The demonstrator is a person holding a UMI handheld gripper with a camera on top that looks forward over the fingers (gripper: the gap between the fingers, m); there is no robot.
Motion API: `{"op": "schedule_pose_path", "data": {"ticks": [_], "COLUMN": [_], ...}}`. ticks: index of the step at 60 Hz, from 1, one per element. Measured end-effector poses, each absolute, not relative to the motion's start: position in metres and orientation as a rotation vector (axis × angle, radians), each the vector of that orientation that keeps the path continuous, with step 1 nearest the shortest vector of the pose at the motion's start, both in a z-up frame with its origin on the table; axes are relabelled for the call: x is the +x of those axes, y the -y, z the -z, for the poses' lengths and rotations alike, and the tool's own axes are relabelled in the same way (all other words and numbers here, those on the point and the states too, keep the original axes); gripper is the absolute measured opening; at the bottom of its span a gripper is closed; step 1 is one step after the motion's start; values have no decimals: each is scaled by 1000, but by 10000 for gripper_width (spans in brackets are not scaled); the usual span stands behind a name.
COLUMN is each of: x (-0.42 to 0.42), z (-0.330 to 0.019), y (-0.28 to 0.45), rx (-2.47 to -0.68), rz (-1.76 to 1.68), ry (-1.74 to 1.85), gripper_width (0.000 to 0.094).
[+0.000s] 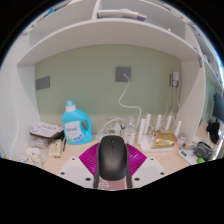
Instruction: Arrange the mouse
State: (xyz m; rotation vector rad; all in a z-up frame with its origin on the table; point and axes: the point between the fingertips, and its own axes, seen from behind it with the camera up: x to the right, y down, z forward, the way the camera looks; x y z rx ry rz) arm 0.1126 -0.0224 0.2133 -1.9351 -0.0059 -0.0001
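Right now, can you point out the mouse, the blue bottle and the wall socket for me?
mouse (113, 157), gripper view, middle of its black back, between the hand-held gripper's fingers.
blue bottle (74, 127), gripper view, its front label.
wall socket (123, 73), gripper view, centre of its plate.

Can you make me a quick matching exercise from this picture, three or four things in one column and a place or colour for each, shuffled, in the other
Things:
1. mouse
2. detergent bottle
3. wall socket
4. white cable

Places or colours:
A. blue, standing on the desk beyond the fingers, to their left
B. grey, on the green wall under the shelf
C. black, between the pink pads of the gripper
D. hanging down the wall below the socket

Pairs: 1-C, 2-A, 3-B, 4-D
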Motion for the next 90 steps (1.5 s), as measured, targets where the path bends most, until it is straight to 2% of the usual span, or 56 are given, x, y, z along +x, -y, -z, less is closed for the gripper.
{"op": "schedule_pose_path", "data": {"ticks": [8, 12, 19, 26, 28, 30, 34, 37, 41, 62, 77, 90], "x": [51, 40, 40, 35, 35, 36, 35, 36, 35, 16, 0, -4], "z": [-92, -46, -1, 14, 13, 11, 2, -8, -26, -135, -166, -177], "y": [11, 10, 9, 10, 12, 13, 17, 21, 31, 142, 231, 258], "rx": [-2117, -2198, -2257, -2298, -2297, -2296, -2292, -2285, -2269, -2137, -2126, -2119], "rz": [-30, -29, 20, -21, -18, -3, 18, 26, 40, 101, 132, 133], "ry": [48, 56, 51, 19, 18, 22, 41, 43, 38, -22, -8, -5], "gripper_width": [365, 366, 378, 469, 496, 574, 871, 813, 860, 850, 849, 851]}}
